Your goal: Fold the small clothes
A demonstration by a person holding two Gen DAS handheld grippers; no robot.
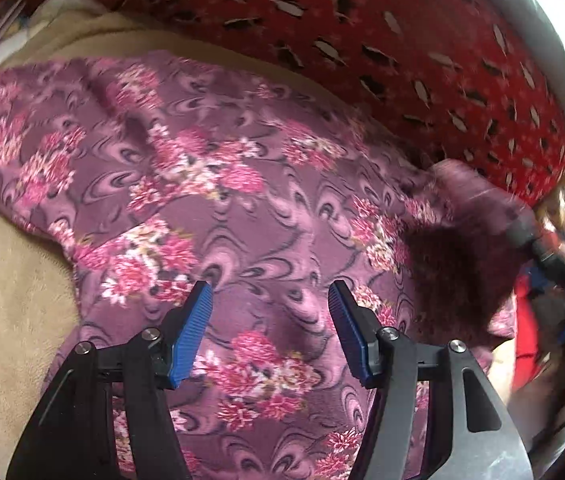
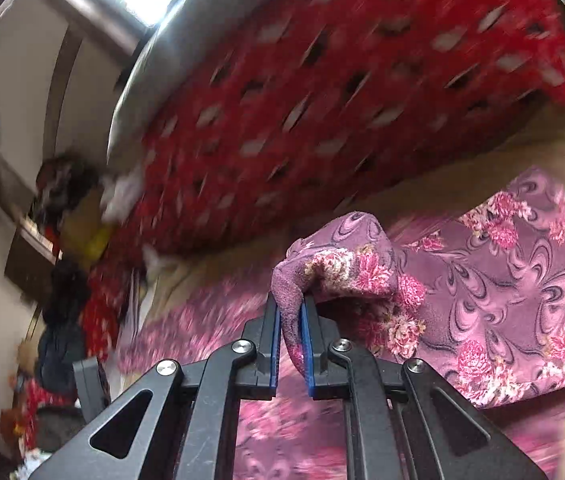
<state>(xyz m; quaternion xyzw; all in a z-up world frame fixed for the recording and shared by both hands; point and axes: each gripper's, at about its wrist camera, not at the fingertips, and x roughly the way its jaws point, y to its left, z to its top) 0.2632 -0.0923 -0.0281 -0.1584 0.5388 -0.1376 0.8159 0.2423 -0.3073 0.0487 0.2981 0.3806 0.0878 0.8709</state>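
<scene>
My right gripper (image 2: 290, 320) is pinched tight on a bunched corner of the purple floral garment (image 2: 502, 288), blue pads clamped w/ a tongue of cloth hanging between them. My left gripper (image 1: 270, 304) hovers w/ jaws spread wide, nothing in them, right over the garment's mid panel (image 1: 242, 200). Can't tell if the tips touch the cloth.

The garment lies spread on a tan blanket (image 1: 6, 300). In the left view it fills the centre, its lifted corner at 3 o'clock, blurred; the red patterned cloth (image 1: 382, 40) runs behind from 12 to 2. In the right view the rest of the garment lies flat from 3 to 5 o'clock.

Step in hand, as I judge it: carrying the held corner over to make a fold. To do it well:
- keep the right pinch firm, since the cloth looks soft and fleecy and prob. slides if grip eases
- lift high enough that the edge clears the flat part and doesn't drag a wrinkle along
- use the left as an anchor: press down on the mid panel near the fold line so the body stays put
- lay the corner on the opp. edge, square, before letting go

Risk: pulling w/o an anchor shifts the whole garment across the blanket.
</scene>
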